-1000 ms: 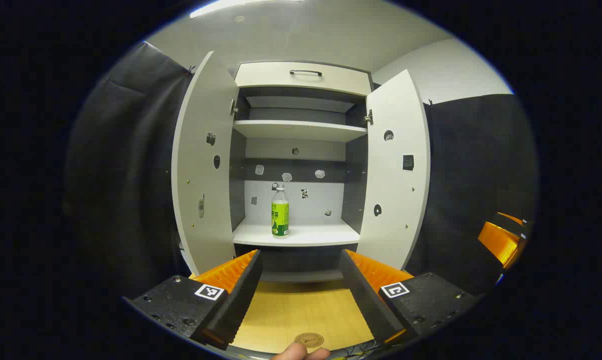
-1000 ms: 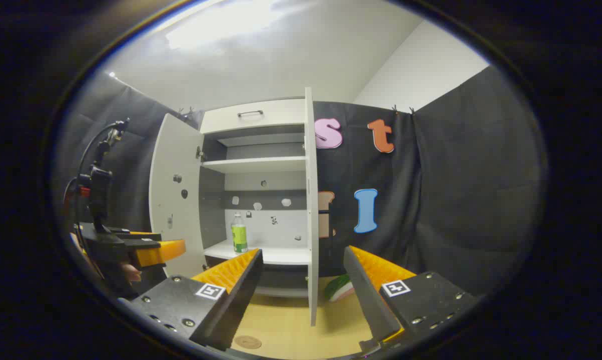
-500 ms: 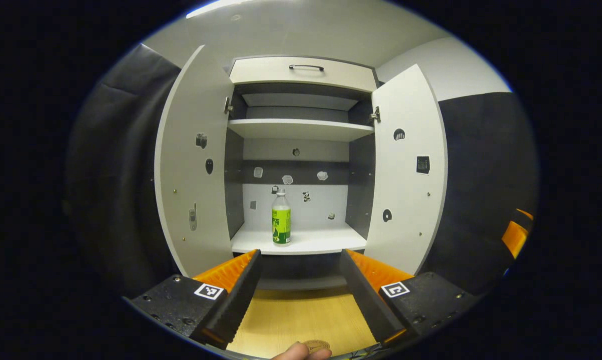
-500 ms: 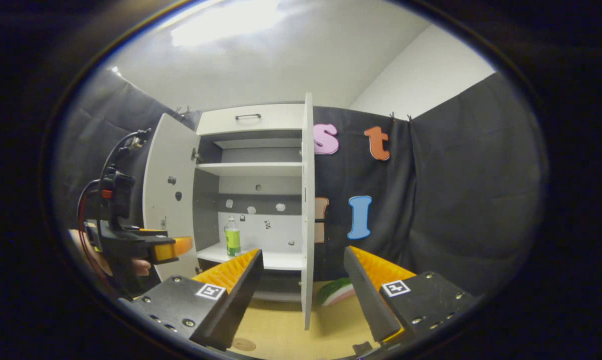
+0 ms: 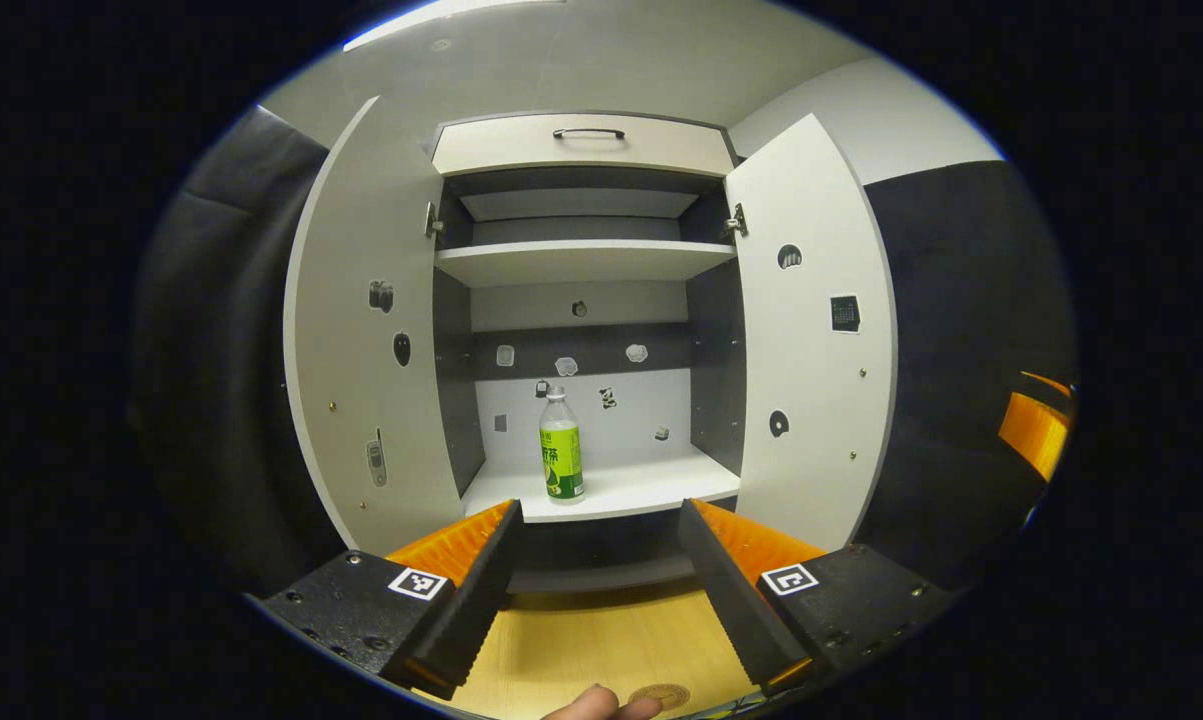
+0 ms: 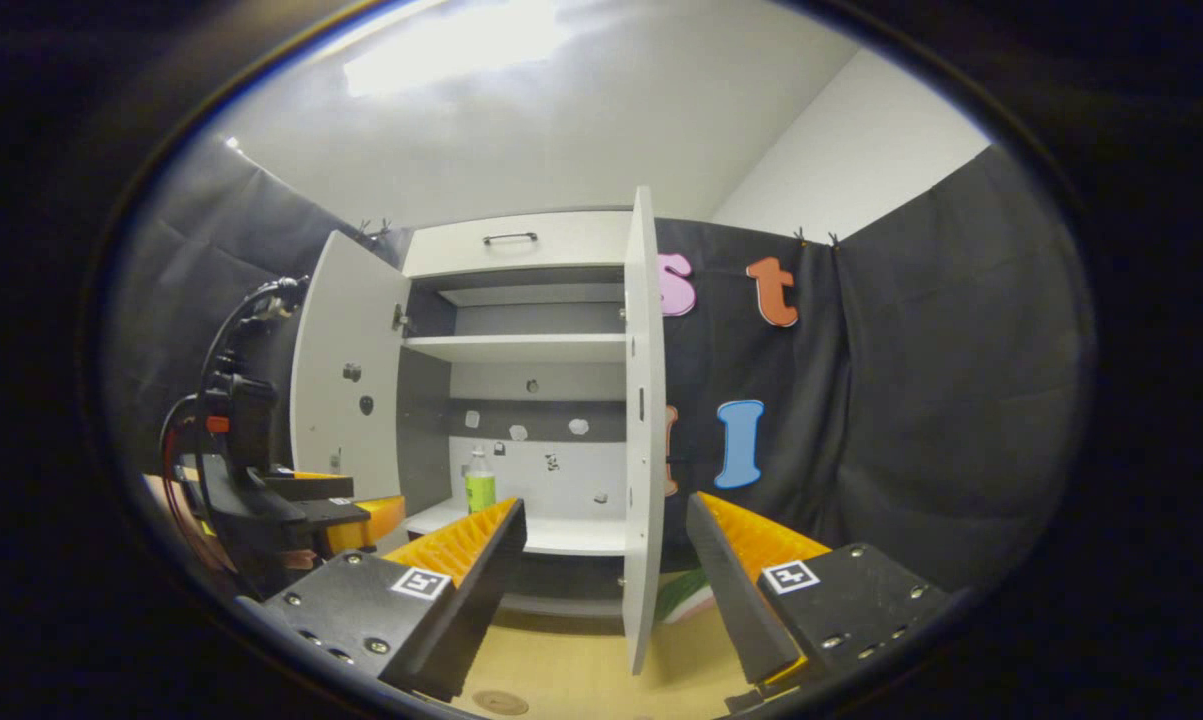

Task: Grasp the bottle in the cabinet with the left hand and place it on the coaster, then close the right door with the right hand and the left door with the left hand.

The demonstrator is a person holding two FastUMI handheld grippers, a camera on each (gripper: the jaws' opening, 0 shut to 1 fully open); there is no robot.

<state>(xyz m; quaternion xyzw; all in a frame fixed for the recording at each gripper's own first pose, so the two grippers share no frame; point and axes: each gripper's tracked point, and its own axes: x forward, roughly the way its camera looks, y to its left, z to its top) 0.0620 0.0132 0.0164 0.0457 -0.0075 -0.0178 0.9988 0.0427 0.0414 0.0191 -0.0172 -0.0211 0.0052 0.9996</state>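
Bottle (image 5: 561,445) stands ahead, left of centre between the left gripper (image 5: 599,580)'s wide, empty jaws; an off-centre reach may topple it.

Left tongs (image 5: 597,575), left gripper view: two long wedge-shaped fingers (image 5: 471,600) with fine ribbed inner faces, each on a matte black block. Blocks carry small round screws and one square white-and-black coded marker apiece. A fingertip of the person's hand (image 5: 601,706) shows at the bottom edge.

Right tongs (image 6: 606,590), right gripper view: same build, ribbed fingers, black screw-studded blocks, one square marker on each.

Also in the right gripper view, far left: the left tongs side-on, black body, upright black mount on top, looping black cables with a red fitting.
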